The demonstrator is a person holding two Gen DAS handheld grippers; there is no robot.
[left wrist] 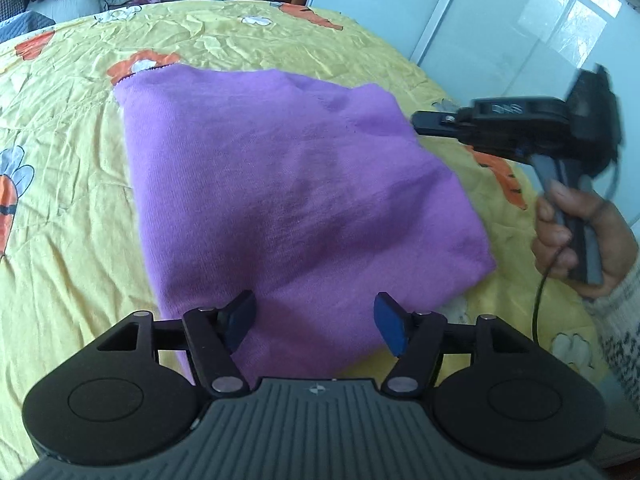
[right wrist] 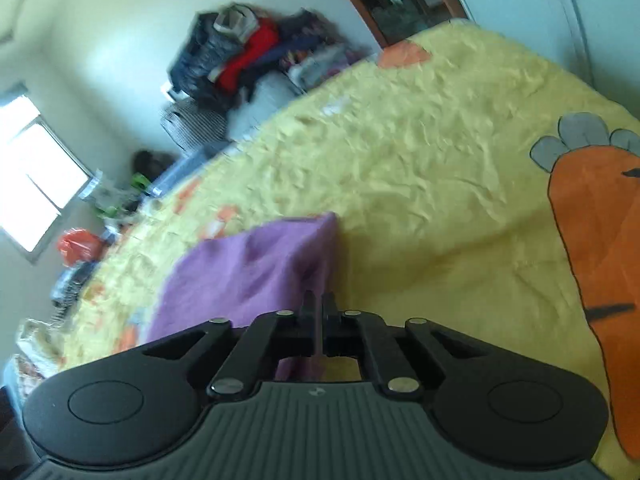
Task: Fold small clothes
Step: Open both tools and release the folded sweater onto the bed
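A folded purple garment point(left wrist: 288, 184) lies on the yellow bedspread point(left wrist: 72, 216). In the left wrist view my left gripper point(left wrist: 316, 322) hovers open over the garment's near edge, its blue pads point(left wrist: 242, 320) apart with nothing pinched between them. My right gripper point(left wrist: 416, 122), held by a hand point(left wrist: 576, 236), reaches the garment's right edge. From the right wrist view the right gripper point(right wrist: 319, 300) is shut, with the purple garment point(right wrist: 256, 272) edge caught at its tips and a corner standing up a little.
The bedspread point(right wrist: 420, 160) carries orange carrot prints point(right wrist: 592, 248). A heap of clothes point(right wrist: 244, 60) is stacked beyond the bed's far side. A white wardrobe door point(left wrist: 500, 20) stands on the right. A black cable point(left wrist: 538, 296) hangs from the right gripper's handle.
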